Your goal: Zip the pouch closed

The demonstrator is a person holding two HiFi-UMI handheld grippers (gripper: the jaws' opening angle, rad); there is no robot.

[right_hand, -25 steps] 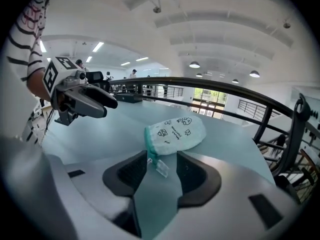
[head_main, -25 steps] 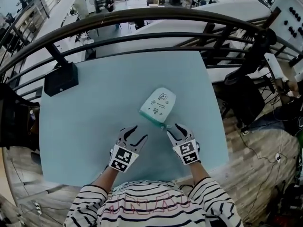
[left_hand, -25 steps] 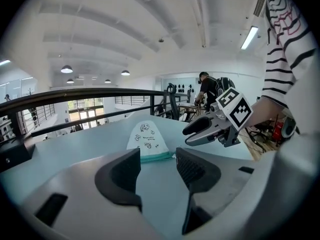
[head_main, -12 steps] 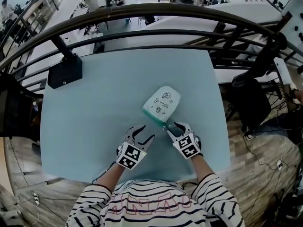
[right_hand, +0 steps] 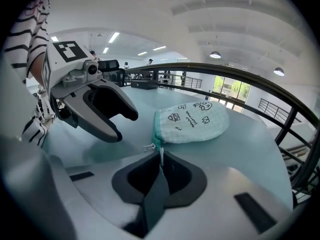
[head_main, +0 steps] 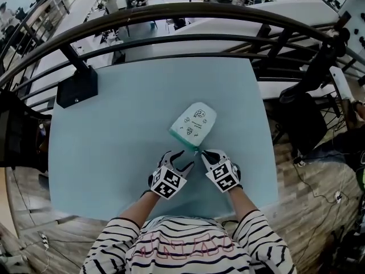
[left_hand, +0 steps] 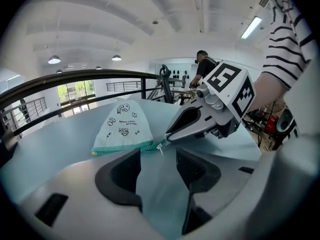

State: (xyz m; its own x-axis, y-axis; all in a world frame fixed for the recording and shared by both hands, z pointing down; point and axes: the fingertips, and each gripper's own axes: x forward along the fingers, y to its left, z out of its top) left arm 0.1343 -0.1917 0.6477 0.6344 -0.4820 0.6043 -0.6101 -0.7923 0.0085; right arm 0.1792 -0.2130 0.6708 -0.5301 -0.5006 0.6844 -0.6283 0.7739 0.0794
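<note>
Left gripper (head_main: 183,160) has slid in, jaws wide and empty, pouch (head_main: 194,124) just ahead, while right gripper (head_main: 203,154) has just closed on the pull (right_hand: 160,153) at its tips; unbraced, the pouch may drag or the pull slip.

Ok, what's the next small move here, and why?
Probably ease the left hand-held gripper forward and clamp the pouch by its teal edge to brace it: those jaws stand open, short of it, while the right hand-held gripper, jaws just closed, pinches the zip pull.
</note>
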